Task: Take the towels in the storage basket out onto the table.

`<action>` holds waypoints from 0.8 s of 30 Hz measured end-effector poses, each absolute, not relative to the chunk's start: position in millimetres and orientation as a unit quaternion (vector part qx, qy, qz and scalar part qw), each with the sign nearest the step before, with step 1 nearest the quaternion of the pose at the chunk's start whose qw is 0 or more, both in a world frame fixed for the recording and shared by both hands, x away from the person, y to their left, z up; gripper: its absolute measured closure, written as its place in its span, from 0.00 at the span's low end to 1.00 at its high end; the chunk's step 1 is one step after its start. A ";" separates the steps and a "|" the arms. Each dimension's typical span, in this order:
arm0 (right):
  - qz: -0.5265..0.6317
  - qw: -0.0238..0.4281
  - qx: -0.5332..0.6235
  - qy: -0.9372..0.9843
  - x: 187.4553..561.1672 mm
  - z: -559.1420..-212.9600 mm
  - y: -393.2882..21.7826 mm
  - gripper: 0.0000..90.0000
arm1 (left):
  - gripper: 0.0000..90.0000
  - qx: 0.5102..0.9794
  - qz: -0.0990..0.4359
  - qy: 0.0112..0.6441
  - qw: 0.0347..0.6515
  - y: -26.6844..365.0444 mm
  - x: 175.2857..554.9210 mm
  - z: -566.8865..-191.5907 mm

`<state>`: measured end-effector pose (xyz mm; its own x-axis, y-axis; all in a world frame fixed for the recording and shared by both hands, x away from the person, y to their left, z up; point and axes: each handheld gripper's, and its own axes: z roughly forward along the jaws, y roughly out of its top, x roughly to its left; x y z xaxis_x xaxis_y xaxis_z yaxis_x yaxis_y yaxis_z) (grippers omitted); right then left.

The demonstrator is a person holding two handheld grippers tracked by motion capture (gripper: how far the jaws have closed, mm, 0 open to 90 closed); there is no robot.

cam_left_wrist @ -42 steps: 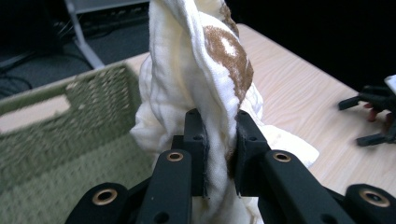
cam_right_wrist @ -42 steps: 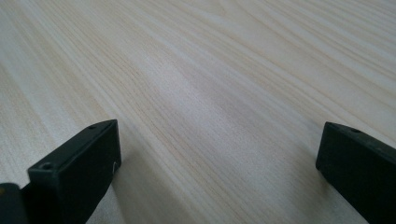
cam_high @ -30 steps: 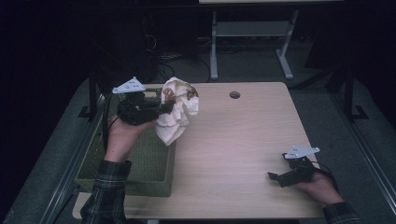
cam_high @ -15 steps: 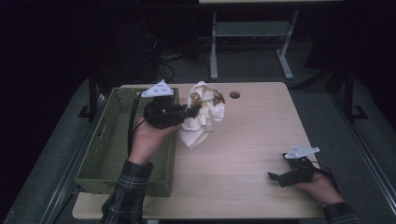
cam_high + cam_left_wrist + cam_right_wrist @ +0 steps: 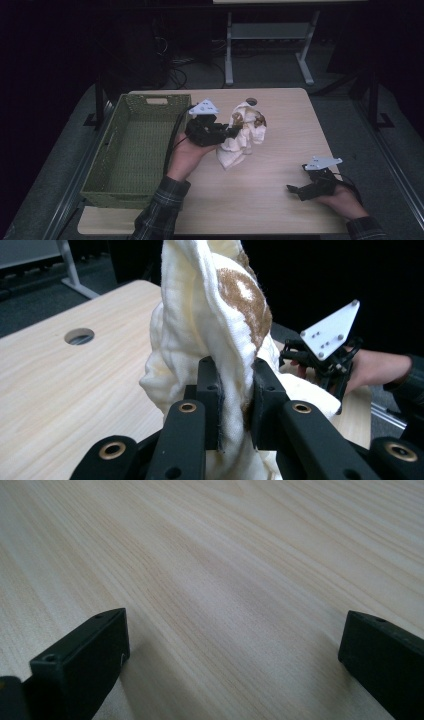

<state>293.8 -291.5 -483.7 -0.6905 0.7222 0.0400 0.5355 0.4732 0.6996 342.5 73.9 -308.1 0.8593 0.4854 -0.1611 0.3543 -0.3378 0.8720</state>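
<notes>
High view, left gripper: I see my left gripper [image 5: 232,132] over the middle of the table [image 5: 280,210], carried in my left hand [image 5: 187,155], jaws pointing toward the right of the picture.
High view, cloth: a cream cloth with brown patches [image 5: 242,137] hangs bunched from those jaws, its lower end drooping toward the tabletop; I cannot tell whether it touches the wood.
High view, basket: the green woven basket [image 5: 107,170] sits at the table's left edge, just beside my left forearm, with nothing in it that I can see.
High view, right gripper: my right gripper [image 5: 295,189] rests low on the table near the front right corner, held in my right hand [image 5: 345,202], well apart from the cloth.
Left gripper view, grip: the two black jaws stand close together and the pads [image 5: 210,400] pinch a thick fold of the cloth [image 5: 200,330] between them; the cloth rises above the jaws and spills down behind them.
Left gripper view, background: I see the cable hole [image 5: 79,336] in the tabletop to the left, and the other gripper [image 5: 325,355] farther off to the right.
Right gripper view, jaws: my right jaws stand wide apart, with bare wood grain [image 5: 225,580] between them and nothing held.
</notes>
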 end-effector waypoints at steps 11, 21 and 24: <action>0.355 0.131 0.372 0.848 293.7 -483.7 -291.4 0.00 | 0.86 0.838 0.053 0.245 0.485 43.9 340.1 -337.8; 0.355 0.131 0.371 0.848 293.8 -483.8 -291.4 0.00 | 0.86 0.857 0.042 0.233 0.458 21.7 338.8 -369.9; 0.356 0.132 0.370 0.848 293.6 -483.8 -291.4 0.00 | 0.86 0.860 0.037 0.234 0.452 17.7 339.6 -380.0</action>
